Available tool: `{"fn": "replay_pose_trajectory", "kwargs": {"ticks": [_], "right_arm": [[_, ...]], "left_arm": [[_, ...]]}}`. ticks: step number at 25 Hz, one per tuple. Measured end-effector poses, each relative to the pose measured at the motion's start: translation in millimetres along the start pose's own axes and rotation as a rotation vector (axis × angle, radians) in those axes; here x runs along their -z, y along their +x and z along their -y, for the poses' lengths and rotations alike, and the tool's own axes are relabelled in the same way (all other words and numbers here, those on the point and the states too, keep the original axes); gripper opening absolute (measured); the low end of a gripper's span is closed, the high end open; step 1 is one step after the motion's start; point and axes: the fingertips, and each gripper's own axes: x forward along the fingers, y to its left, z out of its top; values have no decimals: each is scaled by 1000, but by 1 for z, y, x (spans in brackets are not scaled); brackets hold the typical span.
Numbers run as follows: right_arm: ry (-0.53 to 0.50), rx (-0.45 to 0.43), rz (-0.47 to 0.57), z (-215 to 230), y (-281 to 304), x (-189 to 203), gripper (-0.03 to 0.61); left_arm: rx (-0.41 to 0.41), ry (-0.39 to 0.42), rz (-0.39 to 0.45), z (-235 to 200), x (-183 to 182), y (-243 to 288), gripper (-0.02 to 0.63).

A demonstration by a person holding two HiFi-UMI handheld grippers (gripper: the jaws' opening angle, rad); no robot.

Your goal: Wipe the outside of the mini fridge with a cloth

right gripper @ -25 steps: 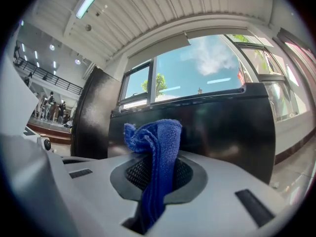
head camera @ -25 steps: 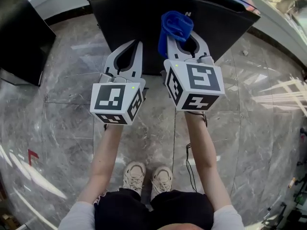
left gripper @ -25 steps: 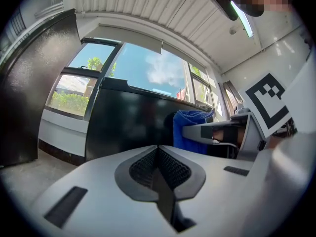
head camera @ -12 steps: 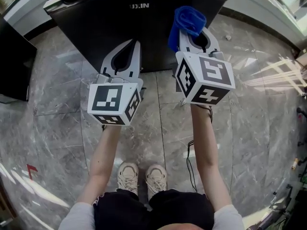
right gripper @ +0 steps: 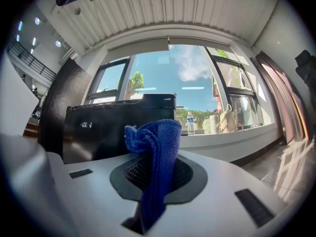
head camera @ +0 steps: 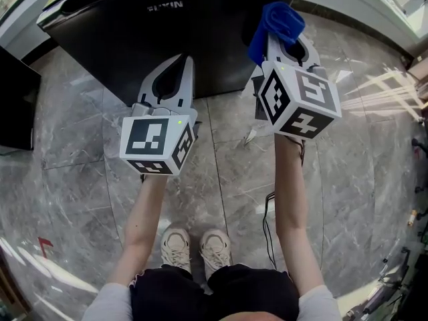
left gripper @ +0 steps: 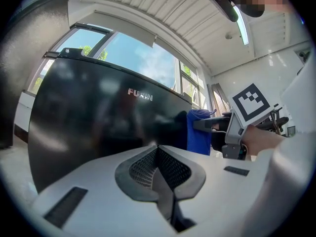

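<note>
Left gripper (head camera: pixel 184 61): jaws pressed together, nothing between them, held low in front of the black mini fridge (head camera: pixel 167 32), tips toward its front face. Right gripper (head camera: pixel 283 42): jaws pinching a blue cloth (head camera: pixel 275 20), bunched above the tips. Cloth sits at the fridge's right front corner; cannot tell whether it touches the surface. Grey marble floor (head camera: pixel 80 152) below, pale sneakers (head camera: pixel 194 246) at near edge.
</note>
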Motion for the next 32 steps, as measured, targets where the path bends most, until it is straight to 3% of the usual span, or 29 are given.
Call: {"fn": "replay_pose_trajectory", "kwargs": {"ticks": [27,32], "right_arm": [[55,114,5,54,3,-1,52],[65,91,17,44,-1,-5,52]], "left_arm": [[-5,-16,-28,-8,15,6,5],[-26,-22,-25,-18,14,0,5]]}}
